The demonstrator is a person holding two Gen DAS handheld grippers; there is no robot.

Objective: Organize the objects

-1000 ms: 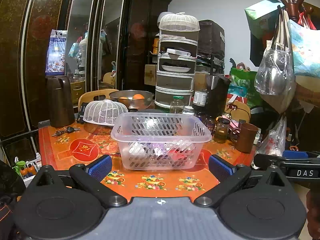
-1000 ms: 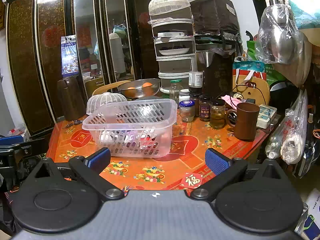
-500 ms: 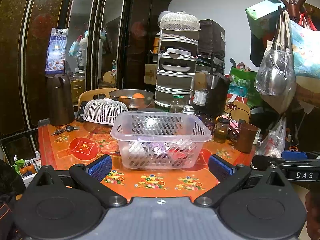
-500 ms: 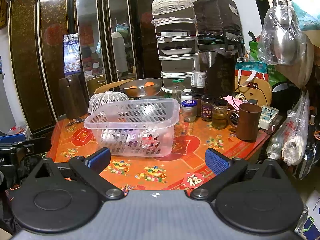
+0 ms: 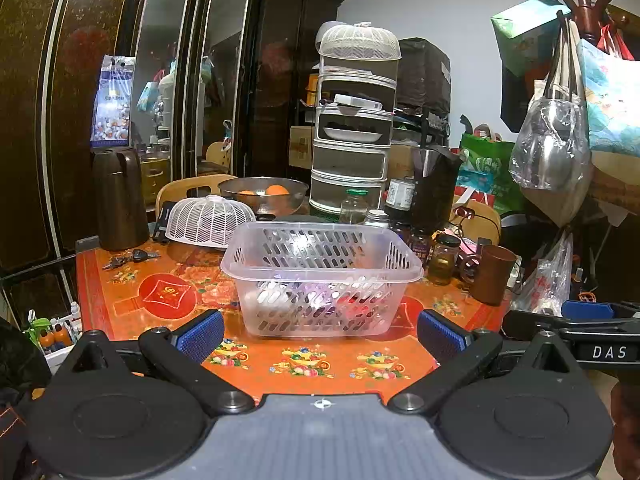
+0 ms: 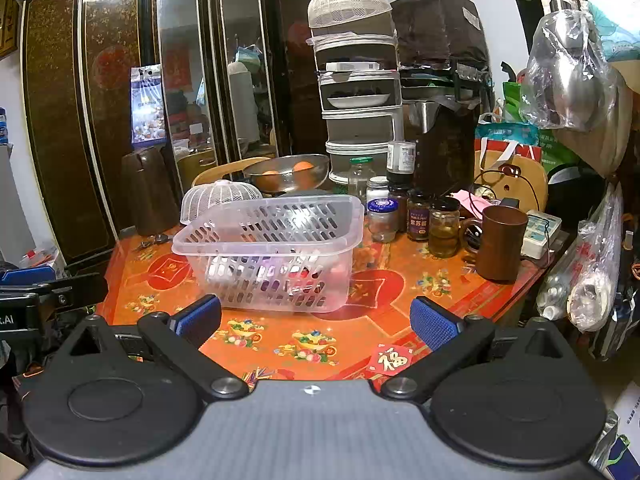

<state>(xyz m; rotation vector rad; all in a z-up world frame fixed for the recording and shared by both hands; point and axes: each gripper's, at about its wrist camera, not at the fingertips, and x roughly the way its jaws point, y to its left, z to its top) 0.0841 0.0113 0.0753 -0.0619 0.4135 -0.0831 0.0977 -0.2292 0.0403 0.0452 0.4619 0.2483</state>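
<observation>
Two handheld grippers face a cluttered counter [image 5: 168,300] covered in an orange patterned cloth. Neither has started a pick; judging by the layout, this is either the opening of the tidying job or a pause between items.

At the centre of the left wrist view stands a clear plastic basket [image 5: 320,276], with some white, purple and red things inside that are too blurred by the slotted wall to name. From the basket, a white mesh food cover [image 5: 210,220] lies toward 10 o'clock, a metal bowl of oranges [image 5: 264,196] toward 12 o'clock, and a row of small jars [image 6: 418,220] plus a brown mug [image 6: 500,244] toward 2 o'clock.

The left gripper [image 5: 320,334] has its blue-padded fingers [image 5: 200,336] spread wide — nothing between them, nothing touched. The right gripper [image 6: 314,320] is the same: fingers [image 6: 434,322] wide apart and empty, hovering over the counter's near edge.

The next move probably calls for choosing one loose item (a jar looks likeliest), reaching forward past the basket, and closing around it squarely so the glass does not slip.
</observation>
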